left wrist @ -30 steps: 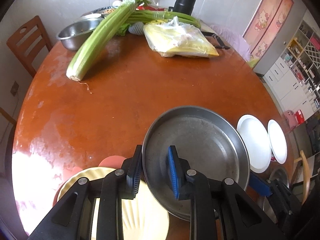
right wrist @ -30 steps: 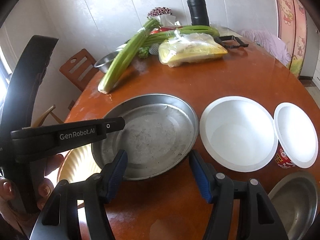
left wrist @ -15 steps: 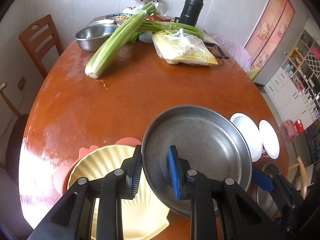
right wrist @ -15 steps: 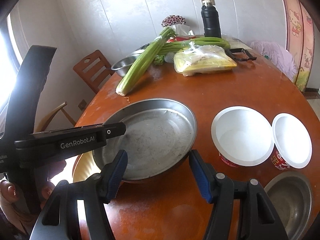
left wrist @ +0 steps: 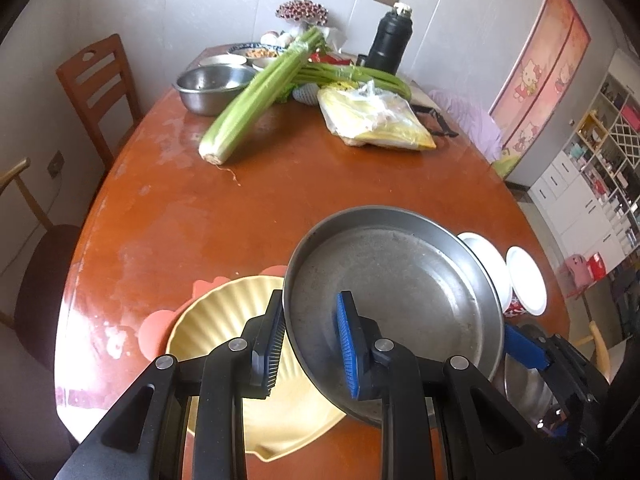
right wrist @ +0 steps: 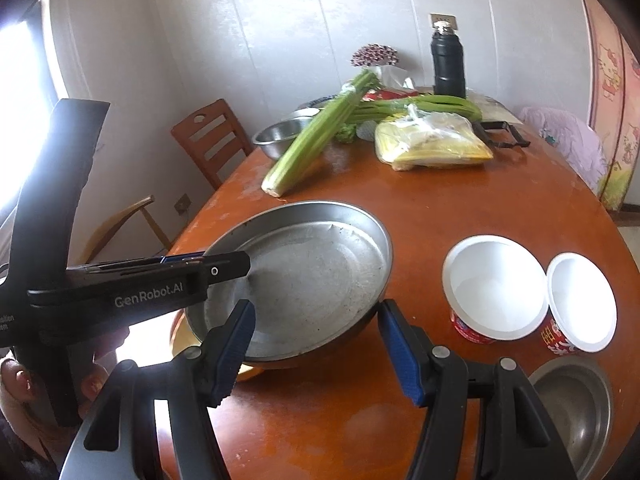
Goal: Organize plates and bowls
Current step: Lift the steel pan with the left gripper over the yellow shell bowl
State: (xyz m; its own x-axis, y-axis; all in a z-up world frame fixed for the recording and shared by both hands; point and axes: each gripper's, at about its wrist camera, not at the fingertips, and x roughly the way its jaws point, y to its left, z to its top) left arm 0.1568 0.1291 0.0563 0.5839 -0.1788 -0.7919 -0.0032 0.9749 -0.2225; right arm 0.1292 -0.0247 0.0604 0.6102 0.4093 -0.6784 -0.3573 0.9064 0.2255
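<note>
Since the left tool [left wrist: 310, 346] is clamped on the near rim of the metal pan [left wrist: 400, 288], that pan is judged to hang clear of the surface [left wrist: 320, 184], tilted, partly over the yellow plate [left wrist: 224, 320] that lies to the pan's left. The pan appears stiff, thin-walled and fairly light, but its smooth rim is likely slippery, and a one-sided hold on the edge lets the far side sag; a deeper bite over the rim would be safer. The right tool [right wrist: 316, 344] stands open and empty just in front of the pan's near edge, its blue pads either side of it without touching. To the right of the pan stand two white bowls [right wrist: 494, 284] with red bases, probably light and breakable, best taken by the rim. A small steel bowl [right wrist: 572, 400] sits nearer than those, right of the pan.
</note>
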